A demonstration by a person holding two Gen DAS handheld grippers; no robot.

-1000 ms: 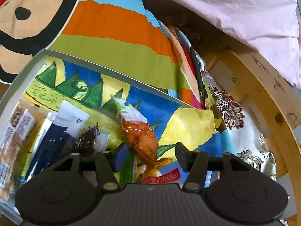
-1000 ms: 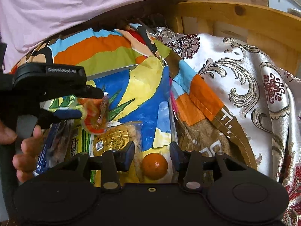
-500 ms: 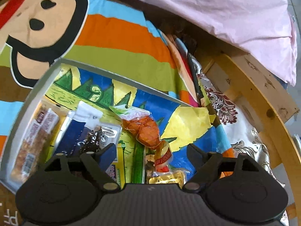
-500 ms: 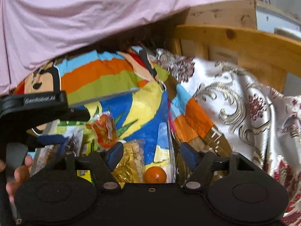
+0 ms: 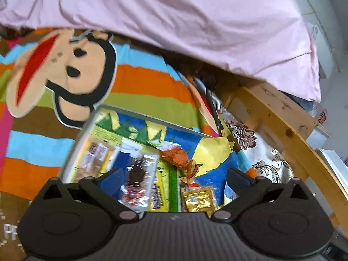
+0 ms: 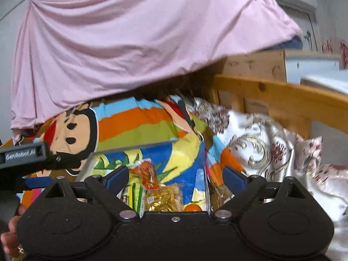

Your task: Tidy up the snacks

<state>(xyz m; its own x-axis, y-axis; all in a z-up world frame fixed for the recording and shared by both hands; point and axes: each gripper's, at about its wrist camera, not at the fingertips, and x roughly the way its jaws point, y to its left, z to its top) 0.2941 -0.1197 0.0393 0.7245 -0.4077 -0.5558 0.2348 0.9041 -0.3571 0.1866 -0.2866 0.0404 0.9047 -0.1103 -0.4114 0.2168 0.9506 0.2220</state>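
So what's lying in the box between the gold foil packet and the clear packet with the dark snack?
In the left wrist view, a yellow wrapper and a green stick lie between the gold foil packet and the clear packet.

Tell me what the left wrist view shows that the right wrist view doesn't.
Only the left wrist view shows the tan biscuit packet and the dark clear-wrapped snack at the tray's left. Only the right wrist view shows the small orange, the person's hand, and the left tongs from the side. Both show the painted tray, orange snack bag and gold packet.
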